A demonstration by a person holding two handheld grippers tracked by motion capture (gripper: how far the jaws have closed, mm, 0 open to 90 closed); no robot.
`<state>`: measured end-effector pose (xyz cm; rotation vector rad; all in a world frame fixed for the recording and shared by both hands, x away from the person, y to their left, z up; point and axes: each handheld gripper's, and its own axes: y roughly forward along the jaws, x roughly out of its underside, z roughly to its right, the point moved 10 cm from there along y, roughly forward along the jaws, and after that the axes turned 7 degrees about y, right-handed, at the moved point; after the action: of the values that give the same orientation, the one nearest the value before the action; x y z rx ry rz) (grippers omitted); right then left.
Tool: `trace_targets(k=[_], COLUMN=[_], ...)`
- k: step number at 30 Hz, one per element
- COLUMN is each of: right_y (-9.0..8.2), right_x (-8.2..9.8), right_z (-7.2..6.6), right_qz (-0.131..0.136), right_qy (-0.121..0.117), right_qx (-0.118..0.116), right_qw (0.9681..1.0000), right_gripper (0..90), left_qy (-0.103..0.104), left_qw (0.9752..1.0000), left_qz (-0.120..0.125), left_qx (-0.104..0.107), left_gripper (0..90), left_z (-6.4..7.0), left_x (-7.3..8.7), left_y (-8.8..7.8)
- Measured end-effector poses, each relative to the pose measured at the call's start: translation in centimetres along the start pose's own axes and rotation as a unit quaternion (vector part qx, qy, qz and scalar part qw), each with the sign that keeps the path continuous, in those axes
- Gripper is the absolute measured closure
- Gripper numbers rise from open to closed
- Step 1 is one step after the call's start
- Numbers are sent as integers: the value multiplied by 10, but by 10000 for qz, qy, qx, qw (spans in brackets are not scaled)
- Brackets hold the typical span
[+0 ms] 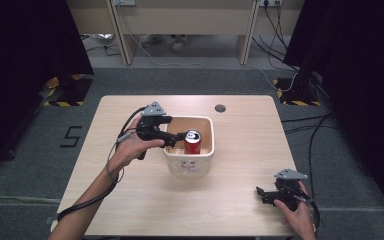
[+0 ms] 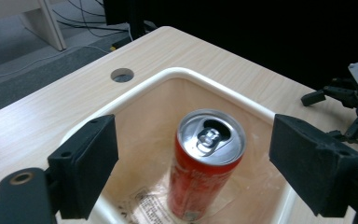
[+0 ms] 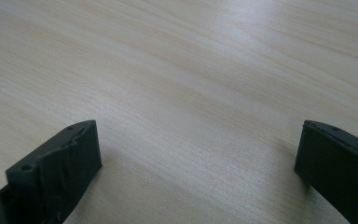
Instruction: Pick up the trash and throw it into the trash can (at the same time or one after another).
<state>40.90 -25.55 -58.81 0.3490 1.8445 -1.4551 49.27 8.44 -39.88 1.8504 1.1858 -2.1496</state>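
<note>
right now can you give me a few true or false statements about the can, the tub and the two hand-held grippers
1. The red can stands upright inside the cream tub. True.
2. The left hand-held gripper is clamped on the can. False: its jaws stand wide open, clear of the can on both sides.
3. The can's top is already opened. True.
4. The right hand-held gripper reaches into the tub. False: it sits over bare table, near the right front corner.
5. The tub lies tipped on its side. False: it stands upright, opening up.
</note>
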Motion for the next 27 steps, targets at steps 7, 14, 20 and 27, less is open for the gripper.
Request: trace_targets(k=[7,14,20,27], right_y=[0,0,0,0], right_x=[0,0,0,0], right_z=[0,0,0,0], right_qz=[2,5,0,3], right_qy=[0,0,0,2], right_qx=[0,-3,2,-4], right_qw=[10000,10000,10000,10000], right_gripper=[3,3,3,3], left_qy=[-145,-288,-343,-443], left_qw=[9997,9987,9982,9973], left_qz=[63,125,103,59], left_qx=[-211,-393,-476,-581], left_gripper=[151,151,152,154], left_z=[-17,-33,-41,-49], left_x=[6,11,18,30], left_y=[-16,-31,-38,-39])
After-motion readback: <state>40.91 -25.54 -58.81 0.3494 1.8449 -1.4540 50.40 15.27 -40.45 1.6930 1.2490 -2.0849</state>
